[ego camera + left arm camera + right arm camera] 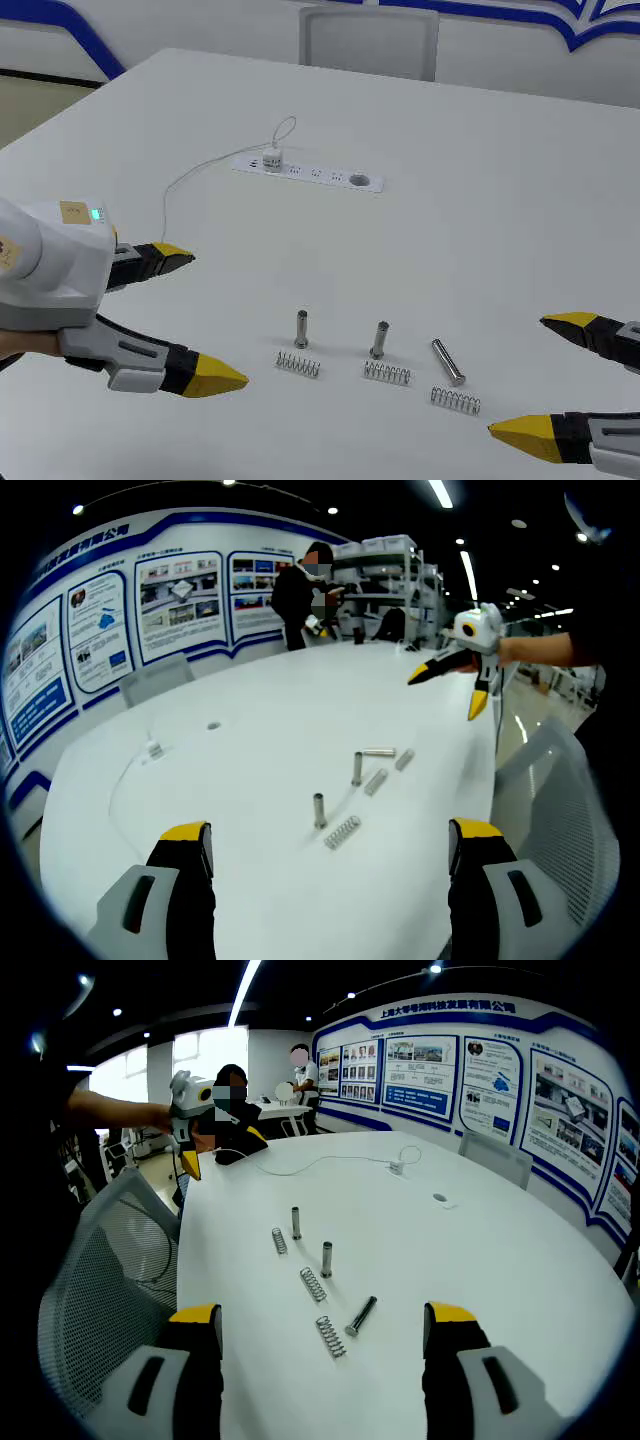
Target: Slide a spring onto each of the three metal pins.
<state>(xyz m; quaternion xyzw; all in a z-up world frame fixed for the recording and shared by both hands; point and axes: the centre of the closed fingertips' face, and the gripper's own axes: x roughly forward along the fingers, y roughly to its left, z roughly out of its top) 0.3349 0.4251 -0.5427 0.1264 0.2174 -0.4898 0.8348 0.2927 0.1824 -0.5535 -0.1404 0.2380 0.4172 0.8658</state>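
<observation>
Three metal pins stand in a row on the white table (pixel 480 200). The left pin (pixel 301 328) and the middle pin (pixel 379 339) are upright, while the right pin (pixel 448 362) lies flat. A loose spring lies in front of each: left spring (pixel 298 365), middle spring (pixel 387 374), right spring (pixel 455 400). My left gripper (pixel 205 318) hovers open to the left of the row and holds nothing. Just as open and bare, my right gripper (pixel 520 375) is off to the right. In the right gripper view the lying pin (pixel 361 1315) is nearest, between the fingers.
A white power strip (pixel 308 172) with a plugged-in charger and thin cable lies farther back on the table. A grey chair (pixel 368 40) stands at the far edge, a mesh chair (pixel 110 1260) beside the near edge. People stand in the background.
</observation>
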